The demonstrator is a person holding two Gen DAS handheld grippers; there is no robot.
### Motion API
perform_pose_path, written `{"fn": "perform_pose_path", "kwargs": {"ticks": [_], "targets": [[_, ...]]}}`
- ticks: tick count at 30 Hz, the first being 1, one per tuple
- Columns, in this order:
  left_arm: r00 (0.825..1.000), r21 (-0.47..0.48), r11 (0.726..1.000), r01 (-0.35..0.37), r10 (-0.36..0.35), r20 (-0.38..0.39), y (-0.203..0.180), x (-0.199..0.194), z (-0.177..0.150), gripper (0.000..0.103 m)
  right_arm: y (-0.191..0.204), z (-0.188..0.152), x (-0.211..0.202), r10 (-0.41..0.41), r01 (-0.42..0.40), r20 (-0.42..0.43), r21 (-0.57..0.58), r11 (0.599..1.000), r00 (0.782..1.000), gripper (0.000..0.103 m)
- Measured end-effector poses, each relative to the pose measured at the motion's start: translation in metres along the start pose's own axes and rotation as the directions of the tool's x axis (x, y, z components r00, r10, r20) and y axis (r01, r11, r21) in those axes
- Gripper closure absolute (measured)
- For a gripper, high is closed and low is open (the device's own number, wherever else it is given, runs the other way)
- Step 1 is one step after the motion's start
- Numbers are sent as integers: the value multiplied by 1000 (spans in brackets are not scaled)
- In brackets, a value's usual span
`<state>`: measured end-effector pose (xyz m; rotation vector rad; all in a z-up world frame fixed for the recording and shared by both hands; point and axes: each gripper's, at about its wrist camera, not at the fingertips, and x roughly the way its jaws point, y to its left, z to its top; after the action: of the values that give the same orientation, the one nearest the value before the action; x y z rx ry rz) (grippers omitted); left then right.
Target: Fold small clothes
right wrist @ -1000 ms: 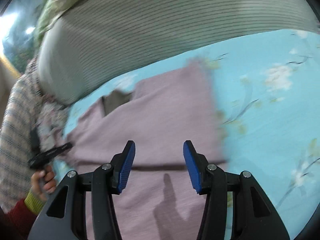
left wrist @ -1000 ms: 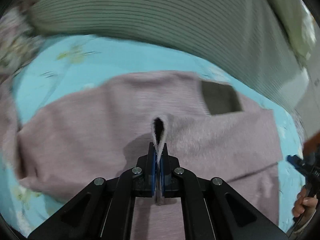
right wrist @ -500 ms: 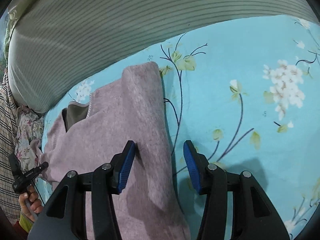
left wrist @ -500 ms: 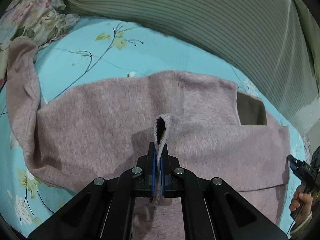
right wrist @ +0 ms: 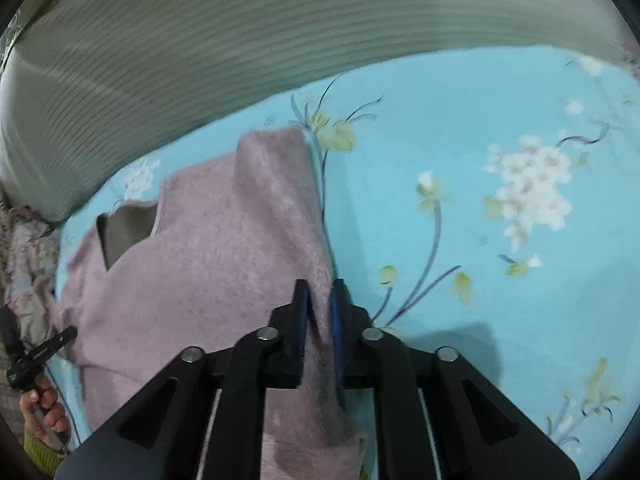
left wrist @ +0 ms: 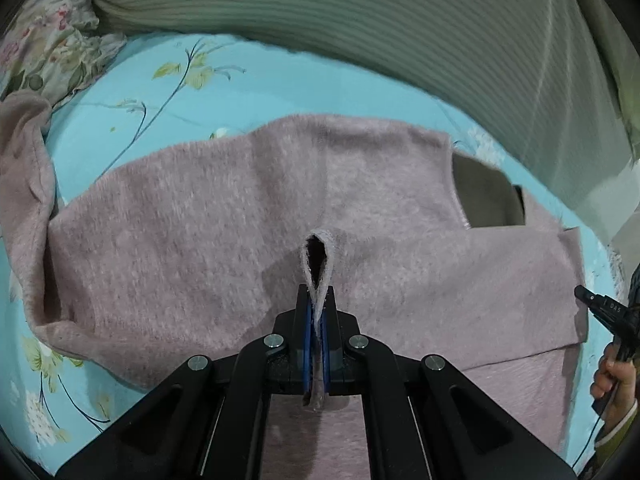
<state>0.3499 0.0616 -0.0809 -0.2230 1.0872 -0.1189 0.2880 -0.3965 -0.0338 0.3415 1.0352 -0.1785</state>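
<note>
Mauve fleece: one garment (left wrist: 192, 240) on my floral sheet (right wrist: 500, 120). Two grippers, left (left wrist: 317, 312) and right (right wrist: 318, 312), each clamp it at 6 o'clock.

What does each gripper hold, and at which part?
Both hold the pink sweater: the left gripper pinches a raised fold mid-garment, the right gripper clamps its edge beside the blue sheet.

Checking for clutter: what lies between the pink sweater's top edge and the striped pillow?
Only bare turquoise floral bedsheet separates the pink sweater from the striped pillow, clearest in the left wrist view.
</note>
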Motion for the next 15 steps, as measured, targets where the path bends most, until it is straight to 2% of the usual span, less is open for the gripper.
{"fn": "perform_pose_path", "kwargs": {"ticks": [3, 4, 5, 7, 9, 11, 13, 15], "targets": [[1000, -13, 1000, -2, 2, -8, 8, 3, 1, 101, 18, -5, -22, 14, -10, 66, -49, 999, 998, 59], [1000, -12, 1000, -4, 4, -5, 9, 2, 1, 101, 26, -9, -28, 29, -23, 88, -74, 997, 996, 55], [1000, -11, 1000, -5, 5, -4, 10, 1, 1, 101, 35, -13, -29, 64, -55, 89, -108, 993, 994, 54], [1000, -11, 1000, -5, 5, -3, 12, 0, 1, 101, 49, -18, -18, 90, -84, 32, -159, 984, 995, 54], [1000, -8, 1000, -8, 8, -4, 12, 1, 0, 101, 50, -24, 5, 55, -60, -38, -154, 986, 998, 54], [1000, -12, 1000, -16, 16, -7, 14, 3, -2, 101, 40, -27, 19, 38, -47, -89, -99, 994, 995, 54], [1000, -24, 1000, -17, 16, -8, 18, 3, -4, 100, 34, -29, 16, 77, -81, -81, -48, 996, 994, 54], [1000, -25, 999, -19, 19, -5, 25, -1, -8, 100, 40, -30, 7, 99, -104, -73, -66, 992, 992, 54]]}}
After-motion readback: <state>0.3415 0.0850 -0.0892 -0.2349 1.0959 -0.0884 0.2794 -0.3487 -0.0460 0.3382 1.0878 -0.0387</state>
